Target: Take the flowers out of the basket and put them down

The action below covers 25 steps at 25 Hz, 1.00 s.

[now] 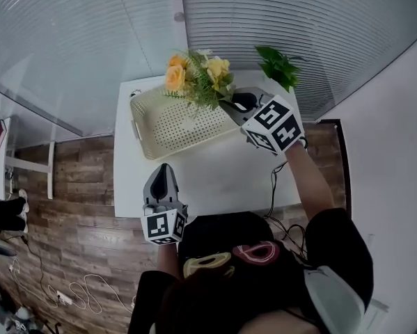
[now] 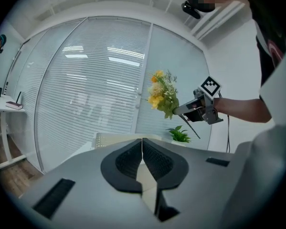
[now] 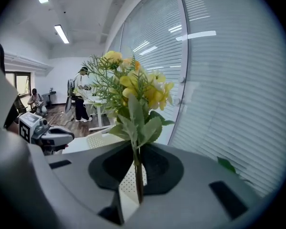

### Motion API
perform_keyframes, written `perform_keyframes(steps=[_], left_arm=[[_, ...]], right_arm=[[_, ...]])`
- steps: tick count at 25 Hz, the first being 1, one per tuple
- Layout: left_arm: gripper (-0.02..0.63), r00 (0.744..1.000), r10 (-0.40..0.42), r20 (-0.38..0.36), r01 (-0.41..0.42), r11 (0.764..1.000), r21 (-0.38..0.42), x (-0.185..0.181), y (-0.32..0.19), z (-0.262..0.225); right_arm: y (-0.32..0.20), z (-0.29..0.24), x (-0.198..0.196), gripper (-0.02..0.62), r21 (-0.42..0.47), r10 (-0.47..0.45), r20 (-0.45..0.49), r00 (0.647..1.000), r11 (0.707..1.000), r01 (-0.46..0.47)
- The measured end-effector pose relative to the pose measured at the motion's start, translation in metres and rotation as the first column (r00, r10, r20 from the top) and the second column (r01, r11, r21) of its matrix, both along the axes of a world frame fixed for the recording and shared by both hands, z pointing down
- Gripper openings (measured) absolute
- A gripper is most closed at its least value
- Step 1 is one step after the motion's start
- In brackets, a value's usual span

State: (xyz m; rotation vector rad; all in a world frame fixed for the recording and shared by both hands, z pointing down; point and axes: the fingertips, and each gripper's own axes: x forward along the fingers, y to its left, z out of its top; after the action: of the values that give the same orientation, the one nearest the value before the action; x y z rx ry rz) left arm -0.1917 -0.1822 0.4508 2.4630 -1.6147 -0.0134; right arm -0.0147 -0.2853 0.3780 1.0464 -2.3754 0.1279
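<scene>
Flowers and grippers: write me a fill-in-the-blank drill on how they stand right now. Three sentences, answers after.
1. The right gripper grips the flowers by their ____.
2. The cream basket stands on the white ____.
3. The left gripper has its jaws ____, with nothing between them.

Missing words: stems; table; shut
</scene>
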Motion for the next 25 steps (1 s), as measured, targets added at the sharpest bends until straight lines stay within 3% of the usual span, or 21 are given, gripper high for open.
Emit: perform_keyframes(steps=[11,25], left_arm=[[0.018,0.989,0.148,-0.024,-0.148,0.989,0.005,0.066,0.002,-0.002],[0.018,0.970,0.241,-0.023,-0.241,0.971,0.007,0.112,0.002,-0.004]], right_arm=[[0.031,0.009,0.097,0.055,-0.021,0.185,-0.002,0.983,0.982,-0.185],[0.064,0.033,0.164,0.055,-0.085,0.340,-0.020,0.940,0.936,-0.340]])
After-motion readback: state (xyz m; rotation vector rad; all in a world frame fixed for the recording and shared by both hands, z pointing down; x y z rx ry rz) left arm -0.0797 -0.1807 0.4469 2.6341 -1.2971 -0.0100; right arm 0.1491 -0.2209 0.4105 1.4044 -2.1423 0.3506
